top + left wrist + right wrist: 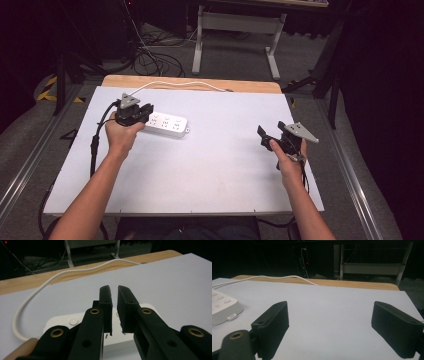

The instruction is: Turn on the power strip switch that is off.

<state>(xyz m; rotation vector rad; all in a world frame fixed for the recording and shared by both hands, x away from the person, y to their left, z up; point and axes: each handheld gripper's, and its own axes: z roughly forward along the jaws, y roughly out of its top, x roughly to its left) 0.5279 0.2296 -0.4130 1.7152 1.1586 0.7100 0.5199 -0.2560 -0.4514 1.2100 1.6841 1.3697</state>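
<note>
White power strip (166, 124) lies flat on the pale grey bench (200, 170), toward the far left of it, long side running left to right and slightly angled. Its white cord (175, 83) leaves the left end, loops back and trails along the wooden far edge of the bench. The left gripper (145, 111) sits right over the strip's left end, held in the person's left hand (121, 134). In the left gripper view, its fingers (106, 305) stand almost pressed together with only a thin slit between them, and nothing is caught in that slit; the strip's white top with a round button shows just below and behind them. I cannot tell whether the tips touch the strip. The right gripper (266, 134) is well apart from the strip, over the right side of the bench, held in the right hand (287, 160) and aimed leftward. Its fingers (272, 325) are spread wide over bare bench, with the strip's right end showing at the left edge of the right gripper view.
</note>
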